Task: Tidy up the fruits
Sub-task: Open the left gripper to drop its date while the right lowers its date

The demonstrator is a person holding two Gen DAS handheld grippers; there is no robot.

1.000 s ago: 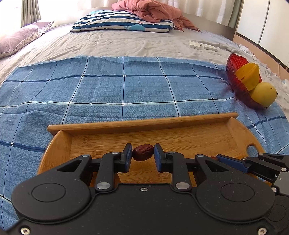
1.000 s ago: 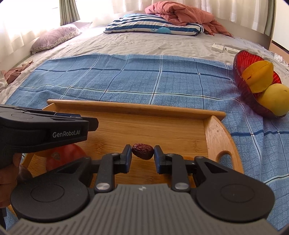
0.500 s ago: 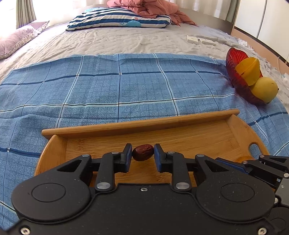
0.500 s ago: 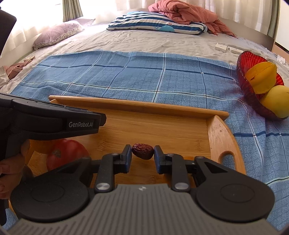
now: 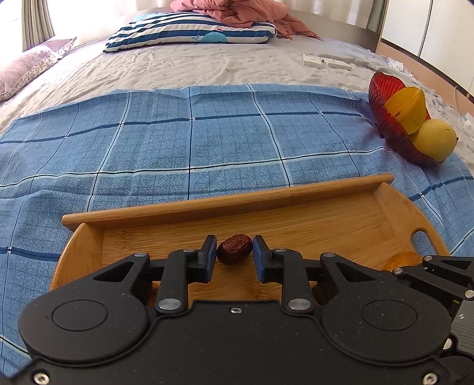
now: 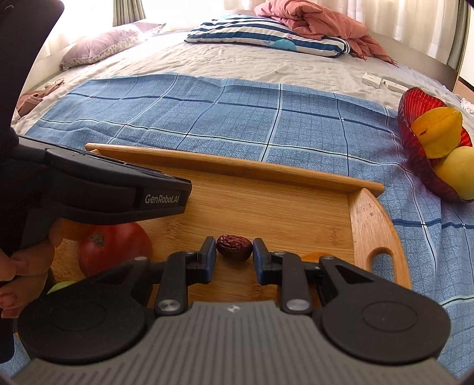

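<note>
My left gripper (image 5: 234, 250) is shut on a dark red date (image 5: 234, 248), held over the wooden tray (image 5: 225, 204). My right gripper (image 6: 234, 248) is shut on a second dark red date (image 6: 234, 243) over the same tray (image 6: 367, 219). A red tomato (image 6: 114, 248) lies on the tray's left part, under the left gripper's body (image 6: 97, 189). An orange fruit (image 5: 403, 260) shows partly on the tray behind the right gripper. A red bowl (image 5: 385, 118) at the right holds a yellow starfruit (image 5: 408, 106) and a yellow pear (image 5: 434, 137); the bowl also shows in the right wrist view (image 6: 414, 142).
The tray sits on a blue checked cloth (image 5: 177, 142) spread over a bed. A striped pillow (image 5: 189, 31), a pink blanket (image 5: 234, 11) and a purple pillow (image 6: 100, 46) lie at the back. Two white boxes (image 5: 326, 62) lie near the bowl. A green fruit (image 6: 60, 285) peeks out at the lower left.
Both grippers have drawn back and risen a little with their dates held. The left gripper's body has pushed further into the right wrist view.
</note>
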